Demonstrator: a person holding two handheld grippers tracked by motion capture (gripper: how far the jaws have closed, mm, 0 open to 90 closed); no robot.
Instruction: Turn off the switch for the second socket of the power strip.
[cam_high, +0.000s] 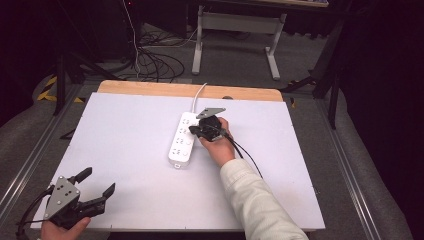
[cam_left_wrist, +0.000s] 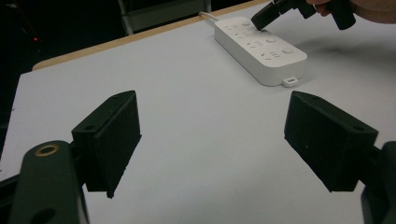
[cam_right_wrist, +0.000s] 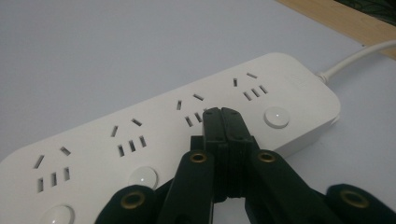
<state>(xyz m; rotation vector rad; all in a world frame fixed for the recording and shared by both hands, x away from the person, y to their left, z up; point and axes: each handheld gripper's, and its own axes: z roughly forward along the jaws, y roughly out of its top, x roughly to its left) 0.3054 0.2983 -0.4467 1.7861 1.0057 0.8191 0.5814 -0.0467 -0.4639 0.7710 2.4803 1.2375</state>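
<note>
A white power strip (cam_high: 182, 139) with several sockets and round buttons lies mid-table, its white cord (cam_high: 198, 94) running to the far edge. My right gripper (cam_high: 192, 130) is shut with nothing between its jaws, its tips over the strip's top. In the right gripper view the closed tips (cam_right_wrist: 222, 113) sit just over the strip (cam_right_wrist: 154, 140), between a socket and a round button (cam_right_wrist: 276, 116). My left gripper (cam_high: 99, 181) rests near the front left corner, open and empty. The left gripper view looks between its wide-apart jaws toward the strip (cam_left_wrist: 261, 49) and the right gripper (cam_left_wrist: 258, 19).
The white table top (cam_high: 125, 145) has a wooden strip (cam_high: 150, 89) along its far edge. Beyond it, cables (cam_high: 155, 62) lie on the carpet near a white desk frame (cam_high: 235, 35). Metal rails (cam_high: 30, 160) flank the table.
</note>
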